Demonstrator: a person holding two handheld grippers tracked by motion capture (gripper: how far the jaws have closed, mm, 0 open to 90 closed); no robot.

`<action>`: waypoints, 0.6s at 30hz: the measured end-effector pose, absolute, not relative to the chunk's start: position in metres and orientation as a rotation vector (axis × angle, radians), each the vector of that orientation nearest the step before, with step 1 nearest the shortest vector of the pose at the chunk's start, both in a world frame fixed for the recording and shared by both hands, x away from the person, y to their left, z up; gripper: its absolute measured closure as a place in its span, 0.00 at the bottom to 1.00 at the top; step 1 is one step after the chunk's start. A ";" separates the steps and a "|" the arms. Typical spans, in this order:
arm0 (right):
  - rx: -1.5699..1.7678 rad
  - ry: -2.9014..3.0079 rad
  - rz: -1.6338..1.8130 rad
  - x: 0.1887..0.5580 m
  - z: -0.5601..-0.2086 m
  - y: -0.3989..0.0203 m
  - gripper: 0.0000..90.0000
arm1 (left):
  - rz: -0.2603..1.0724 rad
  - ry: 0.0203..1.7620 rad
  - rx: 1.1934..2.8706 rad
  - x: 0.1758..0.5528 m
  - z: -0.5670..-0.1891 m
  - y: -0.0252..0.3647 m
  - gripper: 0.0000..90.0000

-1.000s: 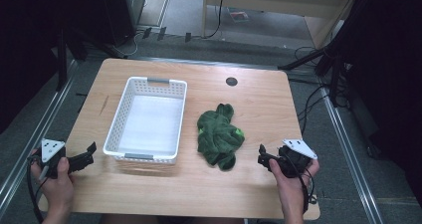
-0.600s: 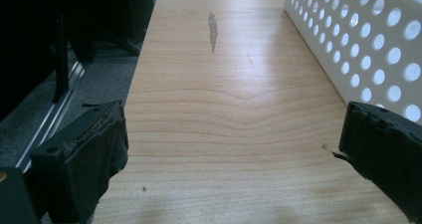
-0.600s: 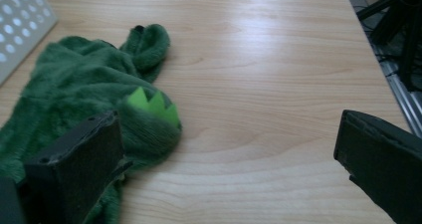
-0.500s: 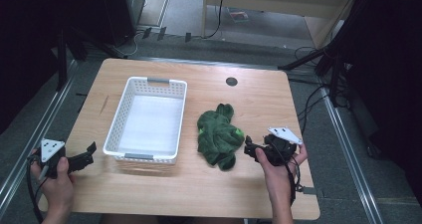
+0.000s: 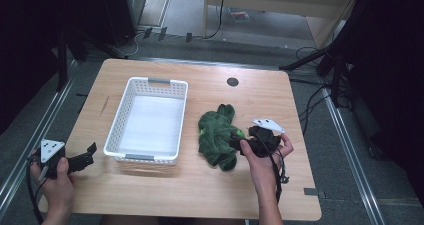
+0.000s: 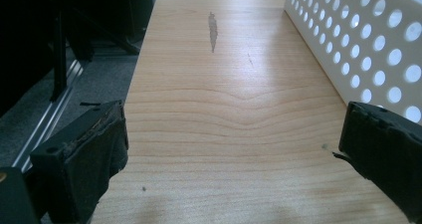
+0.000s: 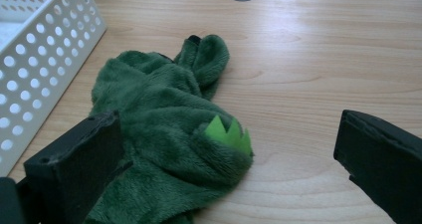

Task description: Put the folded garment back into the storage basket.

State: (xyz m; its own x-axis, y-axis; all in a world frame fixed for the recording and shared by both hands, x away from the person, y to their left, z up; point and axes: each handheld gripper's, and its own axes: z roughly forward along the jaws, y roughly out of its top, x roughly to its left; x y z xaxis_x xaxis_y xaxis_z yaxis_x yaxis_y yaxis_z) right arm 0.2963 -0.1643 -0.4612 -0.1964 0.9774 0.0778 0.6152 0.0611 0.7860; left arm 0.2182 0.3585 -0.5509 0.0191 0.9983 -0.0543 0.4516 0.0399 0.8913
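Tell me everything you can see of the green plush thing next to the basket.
The green plush toy is dark green with a fuzzy, fleecy pile, and lies crumpled flat on the wooden table, just right of the white perforated basket with a gap between them. A narrow limb-like end points toward the table's far edge. A lighter green zigzag felt piece sits on its near right part. The right claw is open, one jaw over the plush and one over bare wood; whether it touches is unclear.

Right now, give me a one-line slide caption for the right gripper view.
Open right hand-held gripper closing in on a green plush toy on the wooden table, white perforated basket alongside.
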 end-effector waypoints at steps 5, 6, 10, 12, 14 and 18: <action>1.594 1.877 0.979 0.299 -0.465 -0.153 0.00 | 0.888 1.543 1.519 0.218 -0.551 0.359 0.00; 1.586 1.885 0.979 0.300 -0.465 -0.151 0.00 | 0.887 1.543 1.519 0.218 -0.551 0.359 0.00; 1.585 1.893 0.981 0.301 -0.466 -0.144 0.00 | 0.885 1.544 1.519 0.218 -0.551 0.359 0.00; 1.581 1.900 0.979 0.301 -0.467 -0.140 0.00 | 0.886 1.544 1.517 0.218 -0.551 0.359 0.00; 1.576 1.910 0.979 0.302 -0.467 -0.136 0.00 | 0.883 1.545 1.518 0.218 -0.551 0.359 0.00; 1.569 1.923 0.969 0.304 -0.468 -0.128 0.00 | 0.882 1.545 1.517 0.218 -0.551 0.359 0.00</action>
State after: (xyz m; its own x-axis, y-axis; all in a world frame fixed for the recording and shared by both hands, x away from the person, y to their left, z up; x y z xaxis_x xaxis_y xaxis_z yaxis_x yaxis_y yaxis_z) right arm 0.3040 -0.1275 -0.4676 -0.2330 0.9697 0.0729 0.6356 0.0951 0.7662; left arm 0.2181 0.3594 -0.5507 0.0188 0.9980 -0.0610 0.4547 0.0458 0.8895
